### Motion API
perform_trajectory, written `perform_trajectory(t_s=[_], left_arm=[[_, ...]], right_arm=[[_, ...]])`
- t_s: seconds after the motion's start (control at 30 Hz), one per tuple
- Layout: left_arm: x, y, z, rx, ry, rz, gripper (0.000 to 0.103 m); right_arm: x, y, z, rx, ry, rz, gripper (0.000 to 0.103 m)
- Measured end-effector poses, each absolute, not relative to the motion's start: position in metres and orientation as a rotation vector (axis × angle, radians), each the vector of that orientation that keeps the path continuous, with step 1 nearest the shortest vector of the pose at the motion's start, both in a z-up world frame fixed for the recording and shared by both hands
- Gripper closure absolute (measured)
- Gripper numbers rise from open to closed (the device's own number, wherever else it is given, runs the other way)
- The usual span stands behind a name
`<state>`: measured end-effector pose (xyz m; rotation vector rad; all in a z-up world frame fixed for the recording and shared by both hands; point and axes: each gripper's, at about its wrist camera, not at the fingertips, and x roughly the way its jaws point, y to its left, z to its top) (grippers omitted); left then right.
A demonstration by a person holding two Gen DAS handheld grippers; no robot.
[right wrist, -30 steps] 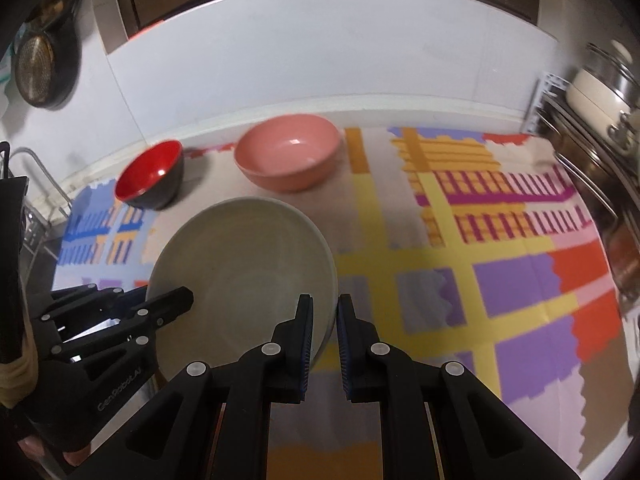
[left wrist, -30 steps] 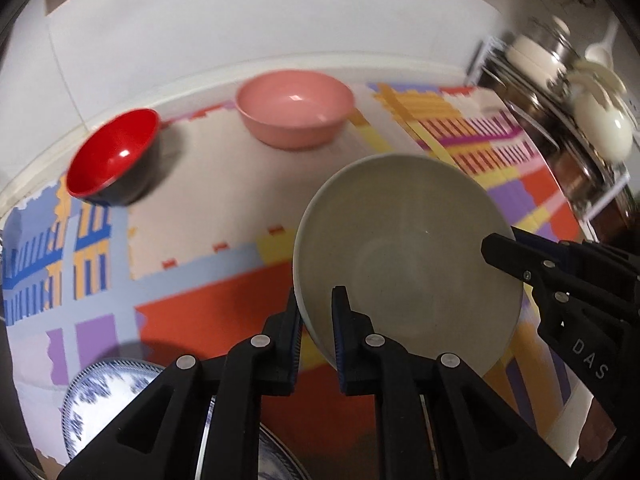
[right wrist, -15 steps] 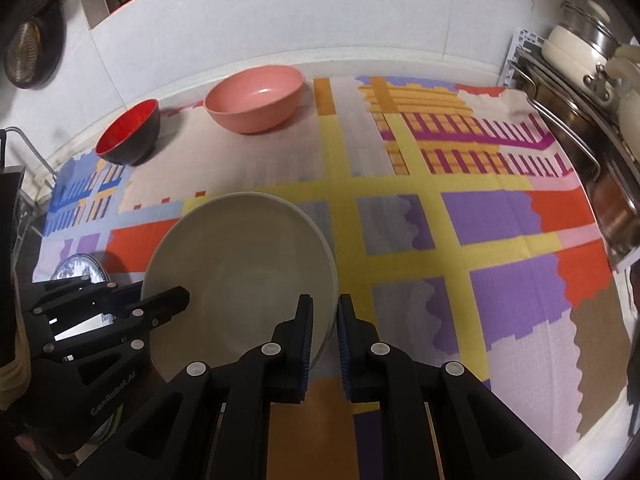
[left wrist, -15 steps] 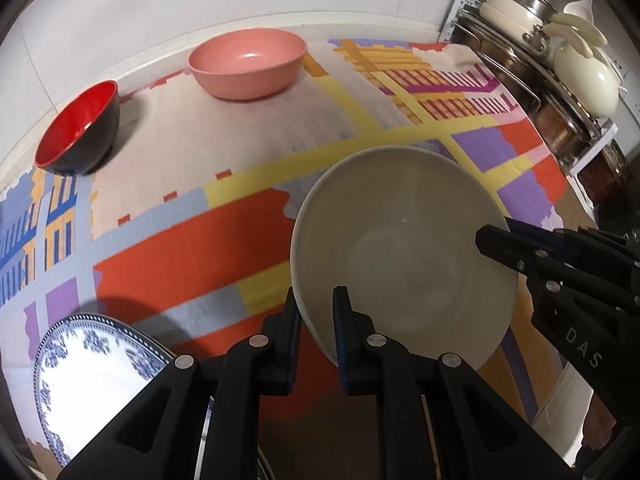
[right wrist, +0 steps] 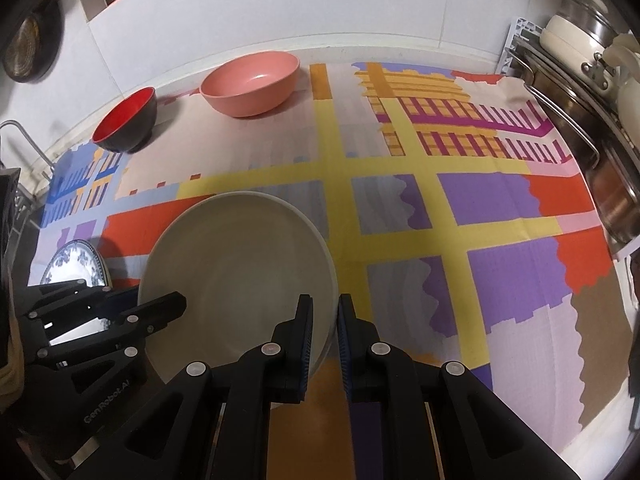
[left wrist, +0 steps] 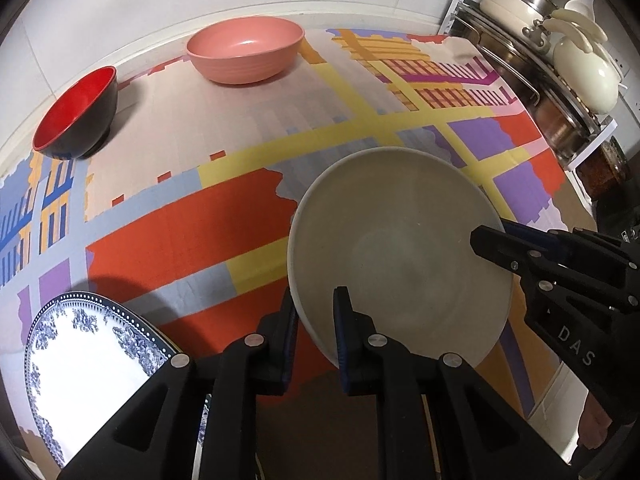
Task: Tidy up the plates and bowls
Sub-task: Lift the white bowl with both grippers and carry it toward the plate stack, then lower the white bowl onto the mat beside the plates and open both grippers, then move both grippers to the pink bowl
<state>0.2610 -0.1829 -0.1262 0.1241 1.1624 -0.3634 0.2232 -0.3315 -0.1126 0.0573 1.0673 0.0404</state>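
Evidently sorting is unfinished: both the left gripper and the right gripper are clamped narrowly on opposite rims of the beige bowl, held above the counter's front edge. Pink bowl and red bowl remain separate at the back edge; the blue-patterned plate lies front-left.

Left gripper, right gripper: matte black, silver screws, blue finger pads; white "DAS", "GenRobot.AI" lettering.

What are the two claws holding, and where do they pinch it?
Both hold one beige bowl by its rim: the left claw pinches the left edge, the right claw the right edge.
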Motion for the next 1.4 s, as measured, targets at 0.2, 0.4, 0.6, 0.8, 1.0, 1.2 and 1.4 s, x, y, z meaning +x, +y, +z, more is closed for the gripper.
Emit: perform_trajectory(t_s=[0.2,0.4,0.6,0.8,1.0,1.2,1.4], left_arm=[[0.261,-0.182,-0.124,0.117,1.157,-0.369,0.08],[0.262,-0.176,-0.116,0.108,1.119,-0.35,0.057],[0.263,-0.164,-0.098,0.122,1.04,-0.303,0.046],[0.269,-0.154,-0.07,0.155,0.936,-0.27,0.037],[0.295,-0.144,-0.05,0.166,0.892,-0.248,0.037],[0.325,-0.136,-0.035,0.205,0.832,-0.206,0.037],[0.363,-0.127,-0.034,0.226,0.807,-0.175,0.037]], right_arm=[[0.225,-0.334,-0.116,0.08,1.08,0.054,0.089],[0.225,-0.335,-0.117,0.104,1.079,0.063,0.079],[0.222,-0.335,-0.104,0.081,1.015,0.035,0.063],[0.229,-0.331,-0.089,0.061,0.976,0.044,0.063],[0.249,-0.325,-0.071,0.059,0.914,0.068,0.063],[0.278,-0.318,-0.053,0.02,0.854,0.062,0.063],[0.315,-0.314,-0.048,0.025,0.833,0.073,0.063]])
